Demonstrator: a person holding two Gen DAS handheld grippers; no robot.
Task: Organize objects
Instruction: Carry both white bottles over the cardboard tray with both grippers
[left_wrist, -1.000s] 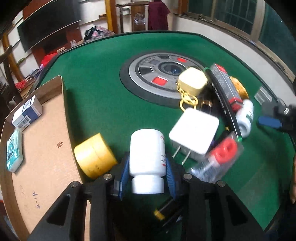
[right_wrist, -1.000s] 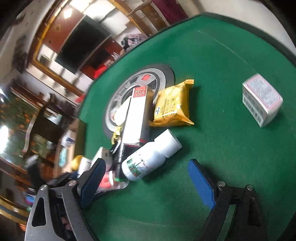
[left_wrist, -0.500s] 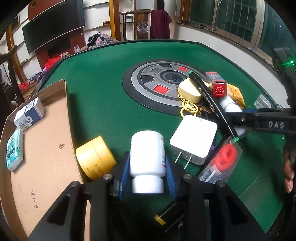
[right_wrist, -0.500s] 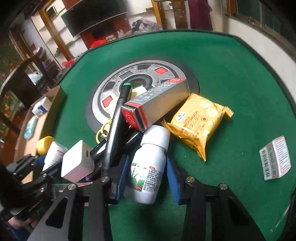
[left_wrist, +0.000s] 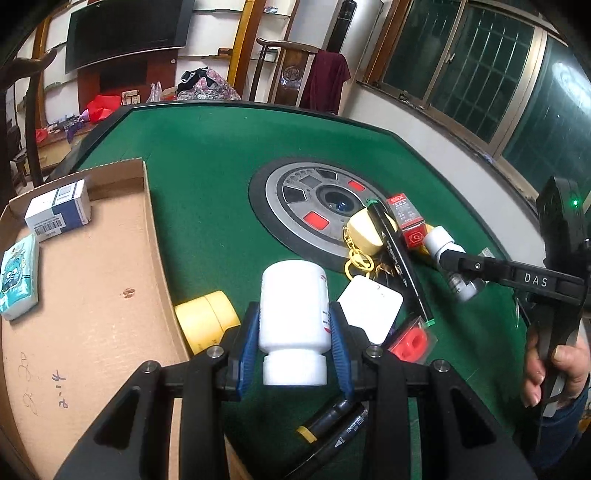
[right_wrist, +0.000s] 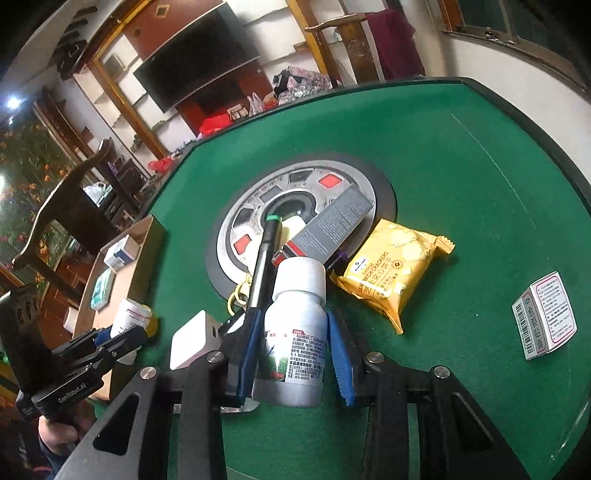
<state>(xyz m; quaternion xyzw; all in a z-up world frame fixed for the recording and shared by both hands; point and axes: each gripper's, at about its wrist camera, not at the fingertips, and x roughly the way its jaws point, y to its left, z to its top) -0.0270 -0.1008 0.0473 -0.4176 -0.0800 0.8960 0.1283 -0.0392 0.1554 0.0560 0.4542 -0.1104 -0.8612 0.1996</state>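
My left gripper (left_wrist: 294, 321) is shut on a plain white bottle (left_wrist: 293, 302), held with its cap toward the camera above the green table (left_wrist: 207, 155). My right gripper (right_wrist: 293, 325) is shut on a white bottle with a printed label (right_wrist: 295, 332), its cap pointing away, lifted over the pile. In the left wrist view the right gripper (left_wrist: 456, 260) shows at the right with that labelled bottle (left_wrist: 437, 240). The right wrist view shows the left gripper (right_wrist: 122, 334) at the lower left, with the plain bottle (right_wrist: 131, 315) in it.
A cardboard box (left_wrist: 92, 314) at the left holds a blue-white carton (left_wrist: 59, 212) and a tissue pack (left_wrist: 18, 280). On the table lie a yellow tape roll (left_wrist: 207, 321), white charger (left_wrist: 369, 314), red packet (left_wrist: 410, 341), keychain (left_wrist: 364, 230), black pen (left_wrist: 399, 258), cracker pack (right_wrist: 391, 273) and small box (right_wrist: 545, 325).
The right gripper closed on the labelled bottle and lifted it off the table. The left gripper rose and rolled with the plain white bottle still in it.
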